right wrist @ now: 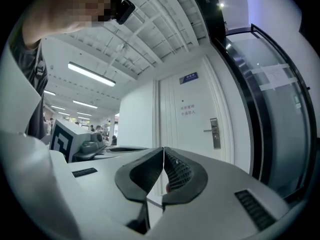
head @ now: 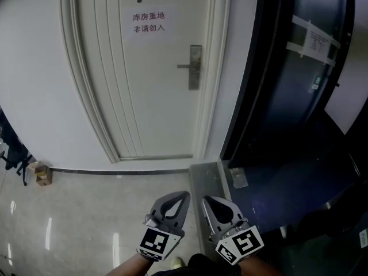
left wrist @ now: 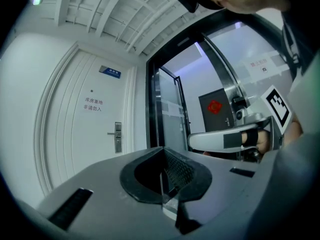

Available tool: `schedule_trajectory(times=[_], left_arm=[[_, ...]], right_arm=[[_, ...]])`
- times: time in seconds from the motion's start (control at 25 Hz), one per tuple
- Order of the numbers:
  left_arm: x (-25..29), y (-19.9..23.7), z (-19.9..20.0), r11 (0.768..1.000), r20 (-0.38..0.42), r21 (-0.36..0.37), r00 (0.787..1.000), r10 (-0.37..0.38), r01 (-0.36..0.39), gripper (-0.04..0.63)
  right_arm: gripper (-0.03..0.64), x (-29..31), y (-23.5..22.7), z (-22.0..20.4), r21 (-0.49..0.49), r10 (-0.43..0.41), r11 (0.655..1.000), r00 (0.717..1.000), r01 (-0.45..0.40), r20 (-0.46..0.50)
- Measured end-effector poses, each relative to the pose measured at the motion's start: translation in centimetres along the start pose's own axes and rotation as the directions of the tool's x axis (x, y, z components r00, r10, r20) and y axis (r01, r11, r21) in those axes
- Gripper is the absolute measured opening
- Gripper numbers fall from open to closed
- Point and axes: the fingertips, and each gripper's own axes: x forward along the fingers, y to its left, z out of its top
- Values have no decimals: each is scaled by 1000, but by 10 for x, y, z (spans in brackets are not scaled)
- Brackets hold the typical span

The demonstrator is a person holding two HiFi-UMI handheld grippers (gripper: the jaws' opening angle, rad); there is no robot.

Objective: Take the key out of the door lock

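Tools closed, left tool [head: 184,195] beside right tool [head: 206,199], facing door [head: 150,96]

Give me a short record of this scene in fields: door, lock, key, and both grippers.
door: white, closed, ahead
paper sign: on upper door
lock plate: metal, door's right side, lever handle level
key: too small to make out
left gripper: shut, empty, held low, well short of the door
right gripper: shut, empty, beside the left gripper
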Motion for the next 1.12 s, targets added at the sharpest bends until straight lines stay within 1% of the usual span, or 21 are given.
schedule_trajectory(times=[0.2,0.32,0.56,0.72,0.8,0.88,0.92,1.04,1.12], left_arm=[[62,40,-11,1000,5,21,1000,-19,19,6],[105,69,-17,999,4,42,1000,-20,20,6],[210,130,-19,996,16,87,1000,23,-25,6],[280,168,-16,995,18,90,999,43,-45,6],[309,183,-17,995,13,84,999,44,-45,6],[334,199,-18,997,10,58,999,46,-46,6],[345,208,-19,999,8,28,999,44,-44,6],[380,237,-28,995,-1,-96,1000,24,-24,6],[402,259,-36,983,2,-186,1000,15,-14,6]], right_arm=[[14,52,-52,-9,-4,-23,1000,1000,23,11],[14,92,-87,-13,-10,-22,1000,999,22,25],[14,177,-175,-7,-27,6,1000,998,-4,56],[14,226,-233,7,-62,21,998,997,-16,75],[14,247,-259,8,-57,18,998,997,-14,74],[14,266,-280,6,-45,17,999,997,-13,70],[14,275,-288,6,-43,17,999,997,-14,69],[14,299,-310,4,-38,12,999,998,-10,67],[14,315,-327,1,-33,0,999,998,3,67]])
